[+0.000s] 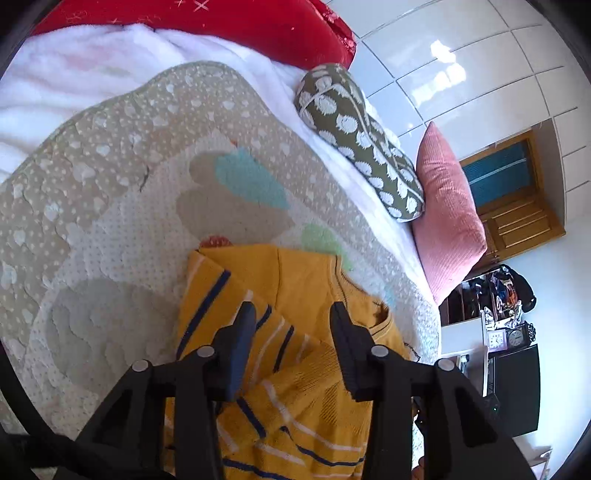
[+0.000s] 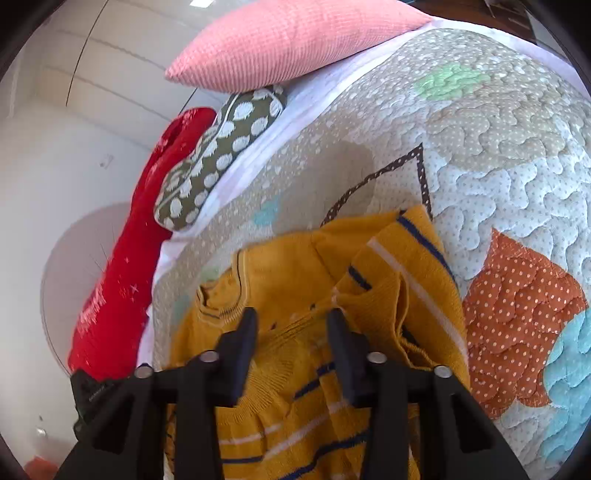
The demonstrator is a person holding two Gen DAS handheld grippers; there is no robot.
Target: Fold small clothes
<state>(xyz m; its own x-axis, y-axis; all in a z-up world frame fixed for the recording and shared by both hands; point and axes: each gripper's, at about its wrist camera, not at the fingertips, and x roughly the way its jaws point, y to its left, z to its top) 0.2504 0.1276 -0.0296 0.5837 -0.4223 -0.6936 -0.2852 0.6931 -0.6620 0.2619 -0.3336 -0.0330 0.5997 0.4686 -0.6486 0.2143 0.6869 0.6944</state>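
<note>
The knitted mustard-yellow sweater (image 1: 295, 332) at lower centre carried navy and white stripes. Beneath it the quilted beige bedspread (image 1: 110, 221) showed white dots with turquoise, mint and orange patches. At upper right lay an olive cushion with white blobs (image 1: 362, 144), a ribbed pink pillow (image 1: 447, 218) and a red blanket (image 1: 258, 26).

The matte black plastic left gripper (image 1: 291, 314) has two flat tapered fingers on angular struts fixed with round silver screw heads. The matching black plastic right gripper (image 2: 291, 319) shows identical silver screws.
</note>
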